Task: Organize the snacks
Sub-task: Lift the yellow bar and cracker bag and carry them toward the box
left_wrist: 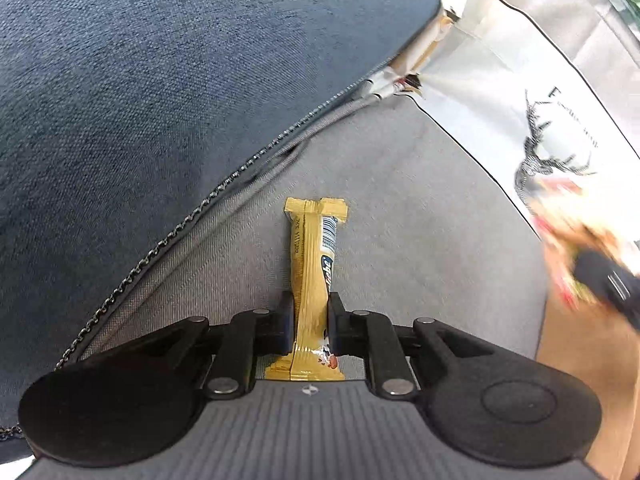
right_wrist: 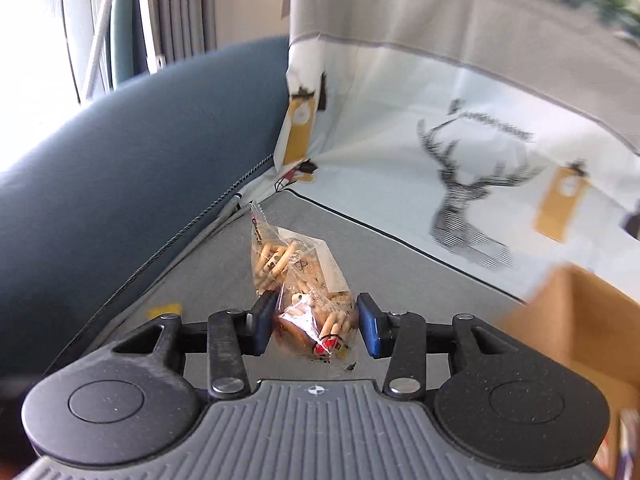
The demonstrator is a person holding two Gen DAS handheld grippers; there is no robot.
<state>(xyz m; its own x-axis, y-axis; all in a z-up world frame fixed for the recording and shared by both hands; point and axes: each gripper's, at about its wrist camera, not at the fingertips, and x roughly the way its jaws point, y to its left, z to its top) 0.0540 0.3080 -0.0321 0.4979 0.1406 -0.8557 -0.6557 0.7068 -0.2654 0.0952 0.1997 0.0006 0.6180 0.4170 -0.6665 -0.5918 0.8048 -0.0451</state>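
Beside the deer-print cushion, on the grey seat of the sofa, both claws are busy. The left claw is clenched on a gold snack bar, gripped low down, with most of the wrapper sticking out ahead of it toward the blue backrest that meets the cushion's corner. The right claw has a clear bag of small biscuits between its blue pads; the left one looks to press the plastic, while the right one seems barely to meet it (the picture is too soft to be sure). A cardboard box sits just in front of the cushion, at the right claw's side, and I'd guess that is where the snacks belong. To do this well, the right claw should close fully on the bulky middle of the bag, not its loose film, before lifting; the bar is stiff enough to carry as held, then be lowered flat into the box.
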